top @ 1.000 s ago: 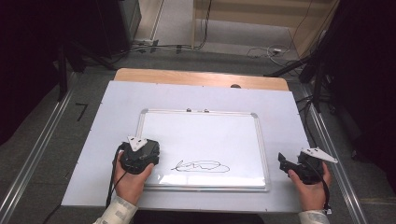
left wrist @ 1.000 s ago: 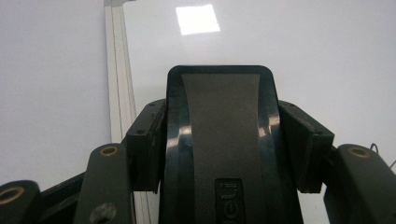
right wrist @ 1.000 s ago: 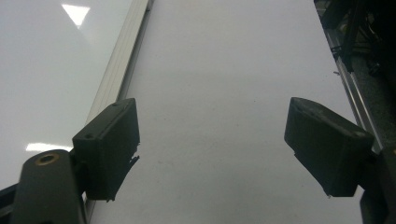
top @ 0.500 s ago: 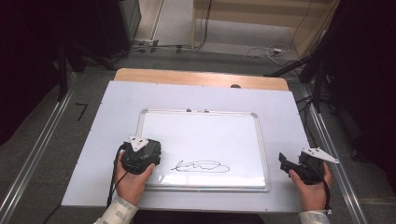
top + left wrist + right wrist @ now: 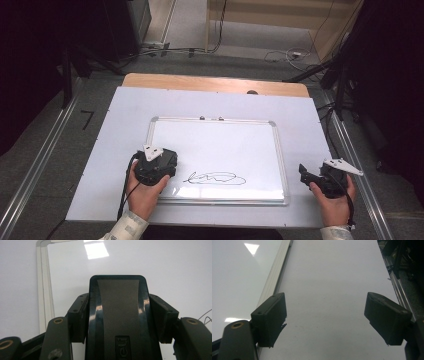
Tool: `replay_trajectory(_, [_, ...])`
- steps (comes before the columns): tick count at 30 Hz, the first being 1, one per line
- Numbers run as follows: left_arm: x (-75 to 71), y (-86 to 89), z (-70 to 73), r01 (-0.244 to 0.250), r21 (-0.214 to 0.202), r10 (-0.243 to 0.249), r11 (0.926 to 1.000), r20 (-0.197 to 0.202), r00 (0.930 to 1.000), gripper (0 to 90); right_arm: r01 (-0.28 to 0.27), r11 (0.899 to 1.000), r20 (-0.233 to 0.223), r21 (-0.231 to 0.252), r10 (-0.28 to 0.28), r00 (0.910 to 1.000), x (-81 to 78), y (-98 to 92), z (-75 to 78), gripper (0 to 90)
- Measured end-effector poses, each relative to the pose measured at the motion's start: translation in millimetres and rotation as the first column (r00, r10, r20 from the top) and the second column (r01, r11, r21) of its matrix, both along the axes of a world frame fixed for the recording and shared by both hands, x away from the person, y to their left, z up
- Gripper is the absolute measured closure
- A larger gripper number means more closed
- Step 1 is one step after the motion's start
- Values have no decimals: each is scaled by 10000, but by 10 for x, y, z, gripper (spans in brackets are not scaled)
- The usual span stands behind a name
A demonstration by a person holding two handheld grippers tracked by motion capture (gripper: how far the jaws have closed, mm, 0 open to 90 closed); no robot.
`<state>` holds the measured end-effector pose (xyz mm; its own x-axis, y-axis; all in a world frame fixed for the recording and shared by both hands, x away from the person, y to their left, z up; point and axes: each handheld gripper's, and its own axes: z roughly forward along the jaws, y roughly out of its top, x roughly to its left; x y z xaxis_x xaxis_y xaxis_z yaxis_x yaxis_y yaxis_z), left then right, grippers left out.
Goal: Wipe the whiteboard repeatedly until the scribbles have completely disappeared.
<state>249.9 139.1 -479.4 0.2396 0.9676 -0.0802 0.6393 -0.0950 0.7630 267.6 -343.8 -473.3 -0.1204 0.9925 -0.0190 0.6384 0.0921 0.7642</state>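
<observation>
Whiteboard [image 5: 220, 150]: flat on the table, silver-framed, white surface. Black scribble [image 5: 215, 178] near its front edge. Eraser [image 5: 120, 315]: black, upright block with grey face, on the board's left part, left of the scribble.

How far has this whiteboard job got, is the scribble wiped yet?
Not yet. The black scribble is intact on the whiteboard. The left tongs are already shut on a dark eraser just left of it; the right tongs sit open, empty. Probably wiping is left.

You are resting your left gripper [image 5: 159, 165] on the whiteboard [image 5: 220, 145] beside a black scribble [image 5: 215, 178]; your right gripper [image 5: 320, 179] is sitting off the board.
</observation>
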Motion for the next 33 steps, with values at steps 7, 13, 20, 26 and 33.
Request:
replay_trajectory(7, [28, -39, -18, 256, -19, -256, 9997, -88, 9996, 407, 18, 10000, 0, 17, -18, 10000, 0, -1, 0, 165])
replay_trajectory(13, [48, -127, -44, 669, 28, -669, 9978, -95, 9977, 407, -3, 10000, 8, -4, 3, 10000, 1, -1, -1, 165])
replay_trajectory(20, [93, -187, -61, 941, 85, -940, 9955, -166, 9954, 408, 0, 10000, -6, -6, 0, 10000, 2, 1, -2, 165])
replay_trajectory(26, [135, -255, -60, 1175, 142, -1172, 9930, -215, 9929, 408, 5, 10000, -15, -6, -5, 10000, 4, 1, -4, 165])
replay_trajectory(33, [166, -349, -56, 1445, 92, -1443, 9895, -216, 9893, 407, -9, 10000, -5, 4, 9, 10000, 5, -2, -6, 165])
